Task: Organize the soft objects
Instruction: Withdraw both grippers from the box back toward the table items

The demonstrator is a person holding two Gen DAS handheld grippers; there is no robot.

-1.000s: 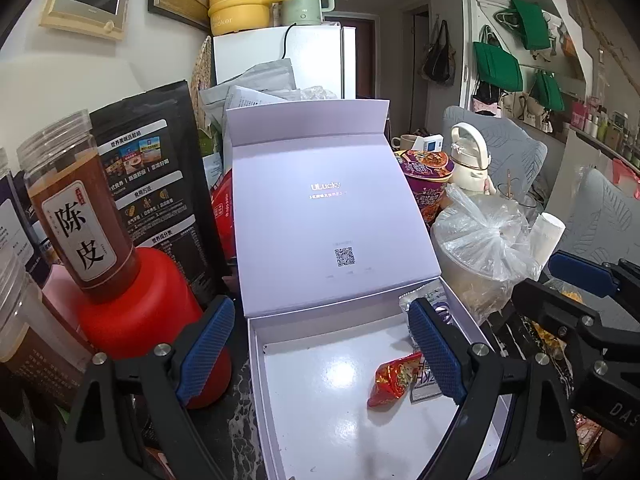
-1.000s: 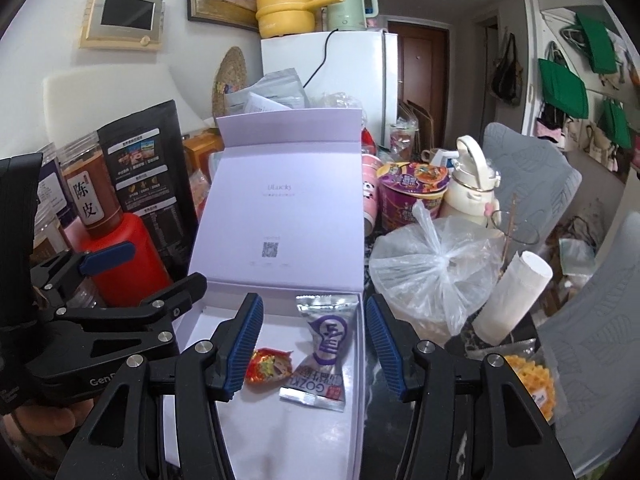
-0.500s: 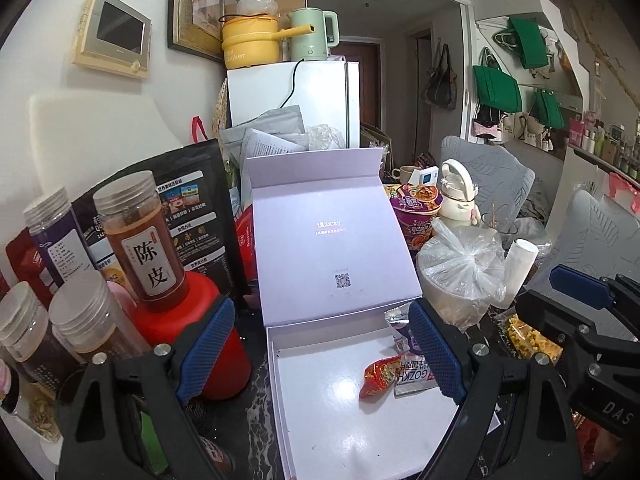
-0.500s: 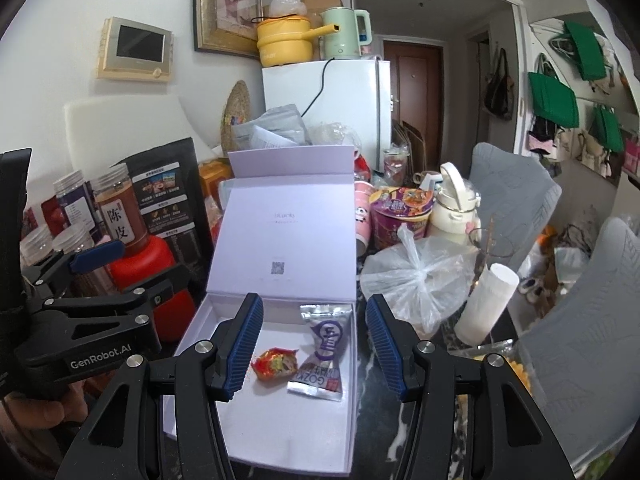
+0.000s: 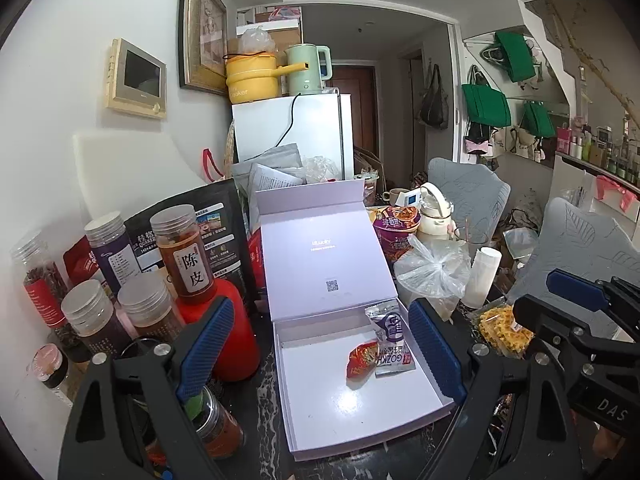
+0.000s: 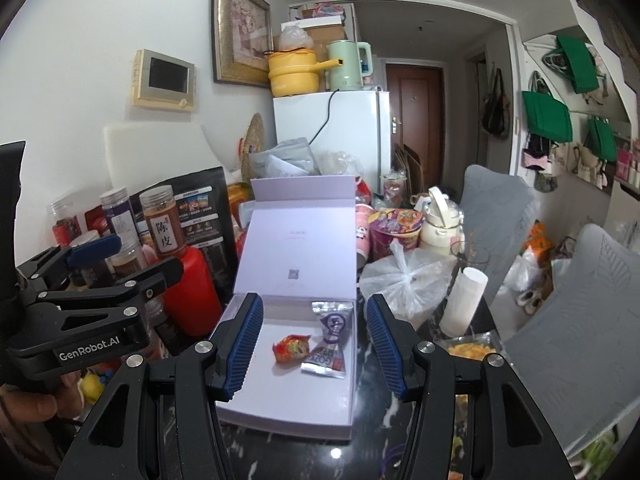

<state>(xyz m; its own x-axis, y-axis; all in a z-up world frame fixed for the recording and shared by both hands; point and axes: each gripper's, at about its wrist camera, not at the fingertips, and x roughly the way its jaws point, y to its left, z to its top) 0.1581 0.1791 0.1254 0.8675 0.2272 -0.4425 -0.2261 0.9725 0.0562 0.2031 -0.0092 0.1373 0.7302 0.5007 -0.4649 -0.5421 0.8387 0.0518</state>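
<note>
left wrist view: the left gripper (image 5: 320,344) hangs with jaws spread wide, empty, over the open white box (image 5: 400,412); a red snack packet (image 5: 361,363) and a silver packet (image 5: 390,340) lie touching inside it. right wrist view: the right gripper (image 6: 315,344) is likewise wide apart and empty, above the same box.

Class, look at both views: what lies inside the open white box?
Inside the white box lie two snack packets side by side: a red packet and a silver-purple packet. The rest of its floor is bare. Whatever is under the packets is covered.
</note>
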